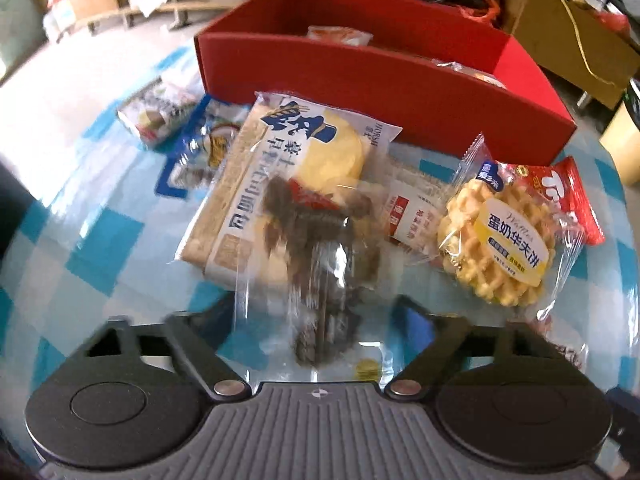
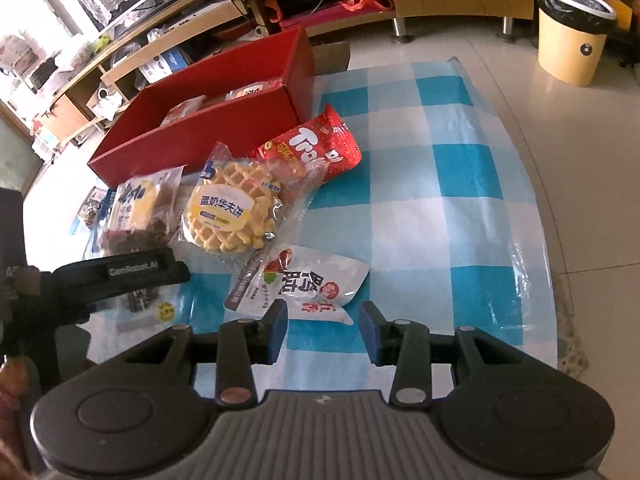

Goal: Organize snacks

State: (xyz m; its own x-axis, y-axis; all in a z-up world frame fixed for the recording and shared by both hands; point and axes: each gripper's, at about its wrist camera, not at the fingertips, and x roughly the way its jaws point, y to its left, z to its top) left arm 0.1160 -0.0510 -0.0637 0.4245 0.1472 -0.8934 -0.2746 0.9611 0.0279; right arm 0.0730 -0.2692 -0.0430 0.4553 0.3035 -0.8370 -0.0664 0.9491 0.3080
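My left gripper [image 1: 316,312] is shut on a clear packet of dark snack [image 1: 320,280], held just above the table before the bread packet [image 1: 288,168]. The left gripper also shows in the right wrist view [image 2: 144,270]. A waffle packet [image 1: 496,232] [image 2: 230,210] and a red Trolli packet [image 2: 320,148] lie to the right. The red box [image 1: 360,80] [image 2: 192,128] stands behind with a few snacks inside. My right gripper [image 2: 324,326] is open and empty, just in front of a white packet [image 2: 312,284].
Everything lies on a blue-and-white checked cloth [image 2: 440,184]. Two more packets [image 1: 160,108] lie at the left of the pile. A yellow bin [image 2: 572,36] stands on the floor at the right; shelves run behind the table.
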